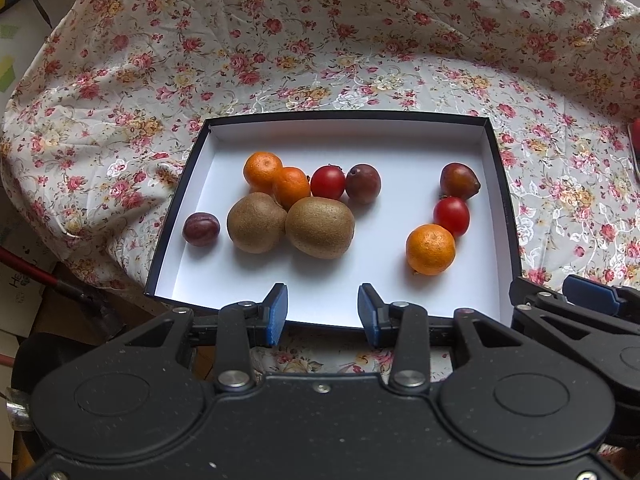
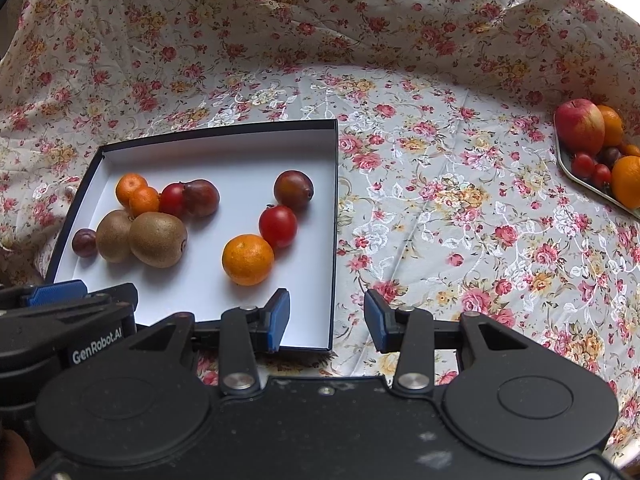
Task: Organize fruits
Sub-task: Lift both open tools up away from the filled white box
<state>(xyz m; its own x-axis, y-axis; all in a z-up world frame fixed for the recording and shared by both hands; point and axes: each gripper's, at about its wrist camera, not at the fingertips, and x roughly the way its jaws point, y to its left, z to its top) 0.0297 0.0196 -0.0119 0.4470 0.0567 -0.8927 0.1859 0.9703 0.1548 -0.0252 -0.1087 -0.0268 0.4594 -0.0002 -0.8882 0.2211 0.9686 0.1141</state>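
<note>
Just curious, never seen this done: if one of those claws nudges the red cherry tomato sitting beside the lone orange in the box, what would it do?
The cherry tomato looks round and glossy, so it would probably roll and could slip from a grip. It touches the mandarin, which may shift too. Its thin skin likely bruises if squeezed hard.

box front (image 1: 224, 300) bare, fruit (image 1: 320, 227) behind
</note>
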